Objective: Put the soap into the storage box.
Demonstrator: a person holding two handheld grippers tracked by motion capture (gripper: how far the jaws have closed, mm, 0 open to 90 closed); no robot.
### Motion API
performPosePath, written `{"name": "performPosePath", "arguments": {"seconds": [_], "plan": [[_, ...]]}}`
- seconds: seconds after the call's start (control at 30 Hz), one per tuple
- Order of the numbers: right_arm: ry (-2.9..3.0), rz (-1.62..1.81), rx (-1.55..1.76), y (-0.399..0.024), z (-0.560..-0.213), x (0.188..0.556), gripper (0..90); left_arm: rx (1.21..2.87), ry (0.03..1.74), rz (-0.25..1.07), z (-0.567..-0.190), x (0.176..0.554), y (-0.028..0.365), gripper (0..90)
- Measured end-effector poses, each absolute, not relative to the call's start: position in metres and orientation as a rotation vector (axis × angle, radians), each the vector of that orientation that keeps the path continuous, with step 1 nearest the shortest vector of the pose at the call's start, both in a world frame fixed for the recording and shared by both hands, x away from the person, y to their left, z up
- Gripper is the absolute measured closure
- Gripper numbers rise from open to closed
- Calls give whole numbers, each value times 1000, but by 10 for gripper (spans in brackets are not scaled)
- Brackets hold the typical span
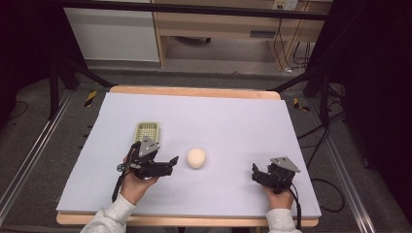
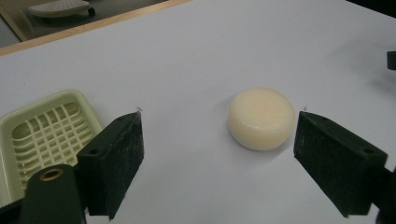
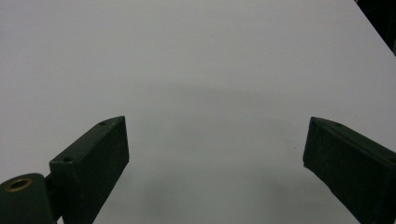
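Looking down from the high view, you have the left gripper point(image 1: 171, 162) hovering near the left middle of the white table cover point(image 1: 233, 116), its jaws spread and pointing right toward the round cream soap bar point(image 1: 196, 158), which lies near the centre of the cover, just beside the jaw tips but apart from them. A pale green soap dish point(image 1: 147, 131) sits just beyond that gripper, on the far side. Your right gripper point(image 1: 256, 174) rests near the right near corner, well apart from the soap; its jaws look parted, though this view is too small to be sure.

From the left gripper view, your jaws stand wide apart with nothing between them. The soap bar point(image 2: 261, 118) lies flat on the cover just ahead, closer to the right jaw and touching neither. The slatted soap dish point(image 2: 44, 135) sits at the left, partly behind the left jaw.

From the right gripper view, your jaws are wide apart over bare cover point(image 3: 196, 70), holding nothing.
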State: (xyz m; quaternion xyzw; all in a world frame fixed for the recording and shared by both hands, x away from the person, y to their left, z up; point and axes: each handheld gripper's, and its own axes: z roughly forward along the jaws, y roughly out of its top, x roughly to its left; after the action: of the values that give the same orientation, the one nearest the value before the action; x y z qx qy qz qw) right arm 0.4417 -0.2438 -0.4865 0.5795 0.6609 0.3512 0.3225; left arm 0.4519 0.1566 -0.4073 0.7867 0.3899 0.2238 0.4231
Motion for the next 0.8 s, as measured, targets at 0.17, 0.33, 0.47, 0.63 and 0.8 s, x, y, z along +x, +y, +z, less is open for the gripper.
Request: {"name": "performPosePath", "arguments": {"seconds": [0.17, 0.33, 0.47, 0.63, 0.8], "plan": [[1726, 922, 1521, -245, -486, 441, 72, 1974, 973, 553, -409, 454, 153, 157], [1729, 937, 1519, -245, -486, 441, 70, 1984, 980, 549, -411, 459, 152, 156], [1730, 935, 1523, -245, -486, 442, 70, 1982, 994, 553, -413, 462, 150, 157], [1734, 933, 1513, -245, -486, 441, 71, 1995, 992, 555, -414, 466, 141, 157], [1732, 939, 1516, -245, -486, 441, 71, 1993, 984, 543, -412, 472, 127, 157]]}}
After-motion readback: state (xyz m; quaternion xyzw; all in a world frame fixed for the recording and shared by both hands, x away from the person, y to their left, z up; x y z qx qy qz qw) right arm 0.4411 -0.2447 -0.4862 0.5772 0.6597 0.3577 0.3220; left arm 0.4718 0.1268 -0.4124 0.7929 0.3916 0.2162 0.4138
